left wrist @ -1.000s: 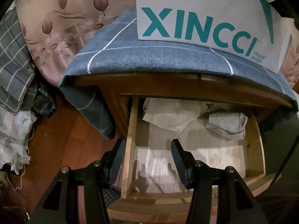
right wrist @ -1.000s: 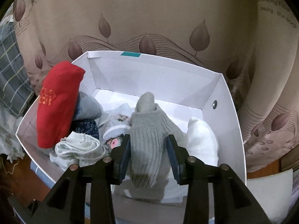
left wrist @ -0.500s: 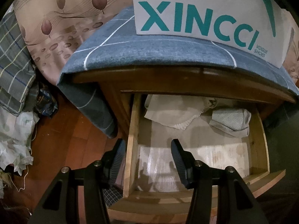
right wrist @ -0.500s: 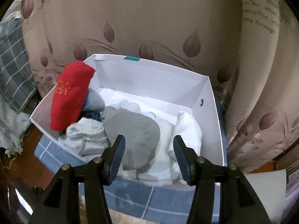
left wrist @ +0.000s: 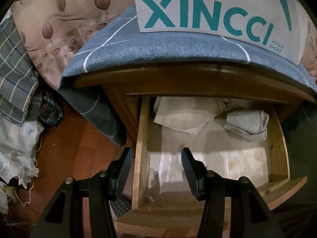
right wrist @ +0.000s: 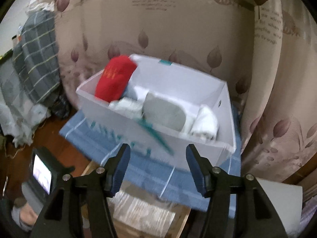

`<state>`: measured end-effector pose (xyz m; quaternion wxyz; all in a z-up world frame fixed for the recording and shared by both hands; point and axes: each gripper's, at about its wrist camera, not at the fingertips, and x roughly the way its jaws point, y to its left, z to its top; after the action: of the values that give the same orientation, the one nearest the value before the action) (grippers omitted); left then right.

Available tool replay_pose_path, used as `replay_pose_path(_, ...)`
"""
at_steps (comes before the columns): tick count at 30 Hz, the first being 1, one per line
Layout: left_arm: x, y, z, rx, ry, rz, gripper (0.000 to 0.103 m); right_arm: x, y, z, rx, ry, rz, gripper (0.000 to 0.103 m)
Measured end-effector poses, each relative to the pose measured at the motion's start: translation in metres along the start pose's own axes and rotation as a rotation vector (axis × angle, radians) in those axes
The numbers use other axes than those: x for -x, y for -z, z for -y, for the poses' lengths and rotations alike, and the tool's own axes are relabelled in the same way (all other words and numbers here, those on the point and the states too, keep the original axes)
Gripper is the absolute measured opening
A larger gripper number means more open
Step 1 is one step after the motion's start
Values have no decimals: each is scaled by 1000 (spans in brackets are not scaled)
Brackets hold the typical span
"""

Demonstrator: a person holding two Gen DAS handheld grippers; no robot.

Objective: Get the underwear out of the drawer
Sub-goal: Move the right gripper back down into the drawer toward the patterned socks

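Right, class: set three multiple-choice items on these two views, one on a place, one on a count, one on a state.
1. Where do the folded garments lie in the drawer?
A. at its back
B. at its front edge
C. hanging over its left side

2. How many folded garments show in the drawer?
A. none
B. two
C. five

3. What is between the fingers of the right tool?
A. a red garment
B. a grey sock
C. nothing

Answers:
1 A: the cream garment and the grey garment sit under the cabinet top.
2 B: only those two show.
3 C: the red garment and grey sock lie in the white box, and the jaws are opening.
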<state>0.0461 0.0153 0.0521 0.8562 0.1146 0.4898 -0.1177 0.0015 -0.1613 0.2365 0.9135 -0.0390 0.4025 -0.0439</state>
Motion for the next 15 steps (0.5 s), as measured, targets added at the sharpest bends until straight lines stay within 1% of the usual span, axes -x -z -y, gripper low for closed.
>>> replay_pose_path(4, 0, 1, 1, -11, -3, 1, 52, -20, 37, -19, 25, -37, -79, 57)
replay_pose_path(8, -2, 3, 1, -21, -10, -9, 52, -44, 67, -31, 47, -51, -160, 57)
replay_pose_path(12, -3, 2, -6, 15, -2, -19, 52, -64, 91, -36, 69, -50, -219, 57)
replay_pose_path(15, -4, 2, -12, 44, 11, -30, 52, -81, 106, -40, 121, -34, -276, 57)
